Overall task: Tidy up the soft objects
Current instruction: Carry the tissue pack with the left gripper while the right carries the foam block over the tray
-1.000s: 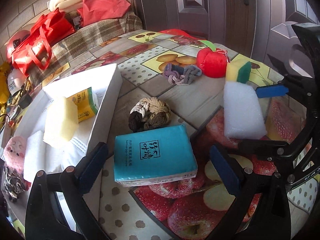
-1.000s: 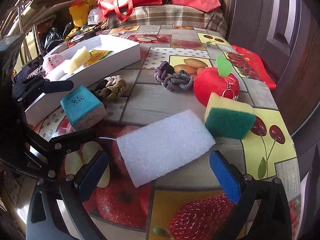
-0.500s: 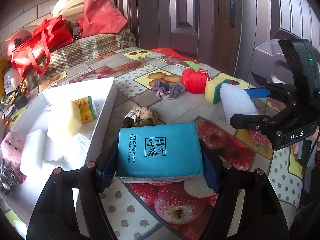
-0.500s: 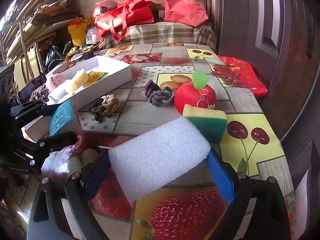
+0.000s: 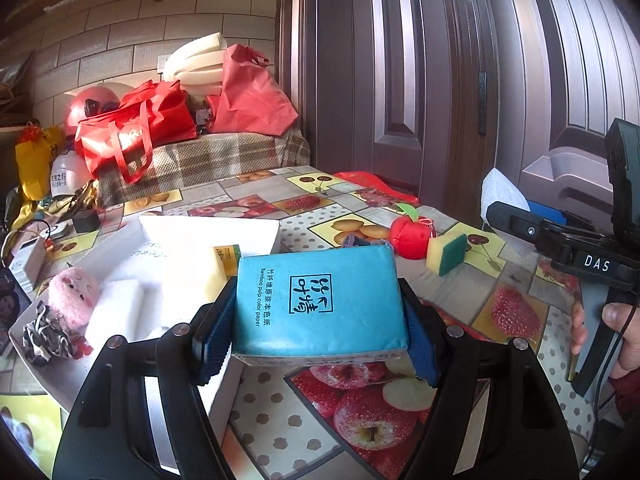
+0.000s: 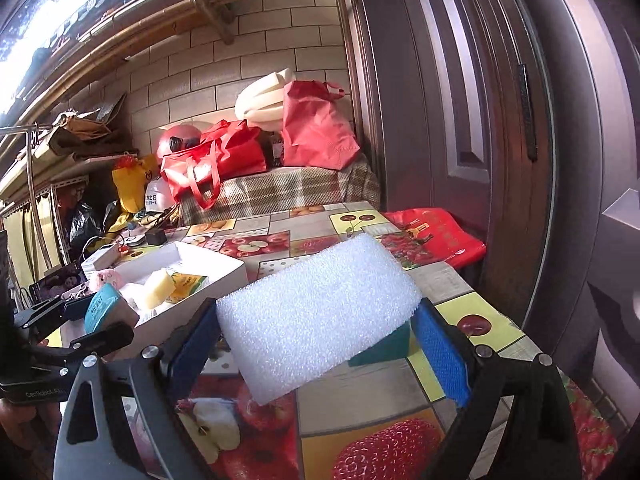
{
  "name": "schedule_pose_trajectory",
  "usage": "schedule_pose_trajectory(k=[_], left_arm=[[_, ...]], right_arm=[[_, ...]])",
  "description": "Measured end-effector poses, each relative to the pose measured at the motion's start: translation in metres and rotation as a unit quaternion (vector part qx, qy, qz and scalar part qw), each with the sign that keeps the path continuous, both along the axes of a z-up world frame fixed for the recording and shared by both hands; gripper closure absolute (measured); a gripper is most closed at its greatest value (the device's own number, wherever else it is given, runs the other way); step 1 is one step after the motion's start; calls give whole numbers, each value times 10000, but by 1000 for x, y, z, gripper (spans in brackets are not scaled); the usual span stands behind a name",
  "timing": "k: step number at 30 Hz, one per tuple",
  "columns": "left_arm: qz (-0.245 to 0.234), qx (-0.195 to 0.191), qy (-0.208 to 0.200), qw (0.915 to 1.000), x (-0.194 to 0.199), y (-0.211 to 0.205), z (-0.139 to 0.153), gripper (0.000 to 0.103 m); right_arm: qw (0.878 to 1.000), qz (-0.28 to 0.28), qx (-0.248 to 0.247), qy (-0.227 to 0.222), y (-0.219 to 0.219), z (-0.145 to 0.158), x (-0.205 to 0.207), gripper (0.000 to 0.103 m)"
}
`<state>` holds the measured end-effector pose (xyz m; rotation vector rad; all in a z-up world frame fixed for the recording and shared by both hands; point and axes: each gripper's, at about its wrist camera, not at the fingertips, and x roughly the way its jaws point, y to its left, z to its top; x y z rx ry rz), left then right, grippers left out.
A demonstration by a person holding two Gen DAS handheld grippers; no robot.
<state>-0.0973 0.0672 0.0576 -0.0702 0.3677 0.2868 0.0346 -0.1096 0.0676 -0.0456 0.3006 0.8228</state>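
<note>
My left gripper [image 5: 318,330] is shut on a teal tissue pack [image 5: 320,300] and holds it above the table, beside the white tray [image 5: 208,230]. My right gripper [image 6: 320,336] is shut on a white foam block [image 6: 316,314], lifted off the table; the block also shows in the left wrist view [image 5: 500,194]. The tray holds a pink plush [image 5: 74,294], a white sponge [image 5: 116,312], a yellow sponge [image 6: 160,288] and a small yellow-green pack [image 6: 188,282]. A red apple plush [image 5: 410,236] and a yellow-green sponge [image 5: 448,252] lie on the table.
The table carries a fruit-print cloth [image 5: 360,408]. A red bag [image 6: 436,236] lies at its far right edge by the brown door [image 5: 420,80]. A checked bench with red bags [image 5: 136,128] stands behind. Small devices [image 5: 86,220] sit past the tray.
Both grippers closed on their objects and lifted them: the left took the tissue pack, the right the foam block. Both views have tilted up and risen from the table.
</note>
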Motion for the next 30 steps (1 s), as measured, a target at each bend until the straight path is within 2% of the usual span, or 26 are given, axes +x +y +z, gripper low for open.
schedule_pose_trajectory(k=[11, 19, 30], left_arm=[[443, -56, -151, 9989, -34, 27, 1, 29], [903, 100, -159, 9957, -55, 51, -2, 29], [1513, 73, -149, 9883, -68, 93, -5, 29]], right_arm=[[9995, 254, -27, -203, 28, 0, -22, 8], [9977, 568, -167, -334, 53, -2, -40, 9], [9935, 1084, -299, -194, 100, -10, -51, 9]])
